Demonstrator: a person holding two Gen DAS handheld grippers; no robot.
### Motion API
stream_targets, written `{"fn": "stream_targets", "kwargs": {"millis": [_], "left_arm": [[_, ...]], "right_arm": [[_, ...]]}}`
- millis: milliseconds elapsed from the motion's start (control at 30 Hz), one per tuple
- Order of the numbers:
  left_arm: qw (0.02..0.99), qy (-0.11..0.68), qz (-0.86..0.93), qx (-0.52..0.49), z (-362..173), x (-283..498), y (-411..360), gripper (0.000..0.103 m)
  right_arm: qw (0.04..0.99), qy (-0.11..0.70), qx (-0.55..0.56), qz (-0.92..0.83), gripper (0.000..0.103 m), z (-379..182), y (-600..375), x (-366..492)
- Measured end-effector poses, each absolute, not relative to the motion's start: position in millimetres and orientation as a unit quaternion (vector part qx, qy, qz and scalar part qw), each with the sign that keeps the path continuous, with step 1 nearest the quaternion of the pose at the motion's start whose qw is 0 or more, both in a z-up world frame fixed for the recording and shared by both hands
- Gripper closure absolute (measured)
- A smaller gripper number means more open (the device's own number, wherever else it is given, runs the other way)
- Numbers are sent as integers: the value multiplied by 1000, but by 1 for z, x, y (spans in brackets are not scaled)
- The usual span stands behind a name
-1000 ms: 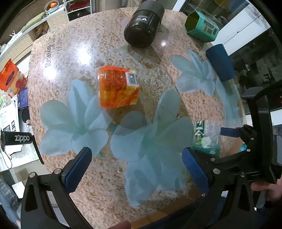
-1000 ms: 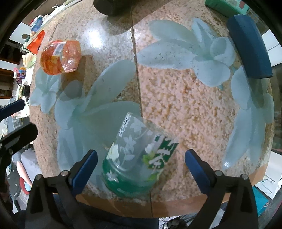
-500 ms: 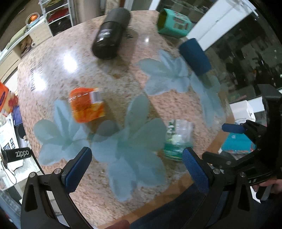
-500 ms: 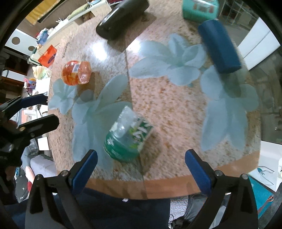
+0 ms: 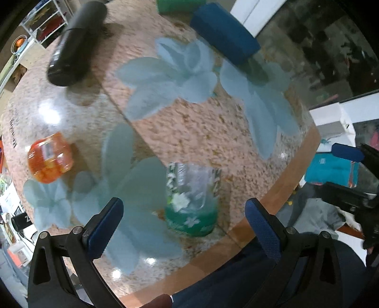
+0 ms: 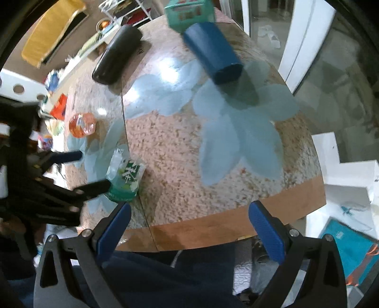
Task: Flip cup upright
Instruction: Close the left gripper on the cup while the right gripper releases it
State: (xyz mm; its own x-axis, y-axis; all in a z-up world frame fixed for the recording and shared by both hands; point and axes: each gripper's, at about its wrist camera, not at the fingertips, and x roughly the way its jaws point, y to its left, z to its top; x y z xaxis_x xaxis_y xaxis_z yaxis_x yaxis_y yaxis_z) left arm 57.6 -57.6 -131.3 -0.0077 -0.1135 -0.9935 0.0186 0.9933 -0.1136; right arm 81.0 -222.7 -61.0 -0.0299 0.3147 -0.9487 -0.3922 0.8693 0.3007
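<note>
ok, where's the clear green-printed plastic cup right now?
The clear green-printed plastic cup sits near the table's wooden front edge, ahead between the open left tool's fingers; the orange plastic cup lies to its left.

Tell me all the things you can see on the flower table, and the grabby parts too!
Clear cup: one, see-through with a green band and white flowers, near the front edge of the table.
Orange cup: one, see-through orange, at the left side.
Black cylinder: one, black, lying on its side at the far left.
Blue cylinder: one, dark blue, lying on its side at the far right.
Teal box: one, teal-green, at the far edge behind the blue cylinder.
Table: one, pink speckled with pale blue flowers and a brown front rim.
Left gripper: one, black with blue pads, open, pointing at the clear cup.
Right gripper: one, black with blue pads, open, over the front rim.
</note>
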Motion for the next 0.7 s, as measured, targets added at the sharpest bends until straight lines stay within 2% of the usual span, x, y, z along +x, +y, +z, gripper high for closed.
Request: {"fn": "stream_targets", "kwargs": {"millis": [233, 567, 633, 700], "left_arm": [[666, 745, -26, -8, -172, 71, -82, 0], [651, 759, 0, -10, -201, 81, -79, 0], [650, 759, -1, -22, -204, 82, -77, 7], [649, 761, -6, -26, -205, 81, -76, 19]], "right_arm": [[680, 682, -22, 267, 3, -76, -233, 91], [671, 688, -22, 276, 3, -87, -241, 106], [670, 690, -23, 274, 3, -90, -242, 110], [670, 689, -23, 275, 3, -89, -242, 114]]}}
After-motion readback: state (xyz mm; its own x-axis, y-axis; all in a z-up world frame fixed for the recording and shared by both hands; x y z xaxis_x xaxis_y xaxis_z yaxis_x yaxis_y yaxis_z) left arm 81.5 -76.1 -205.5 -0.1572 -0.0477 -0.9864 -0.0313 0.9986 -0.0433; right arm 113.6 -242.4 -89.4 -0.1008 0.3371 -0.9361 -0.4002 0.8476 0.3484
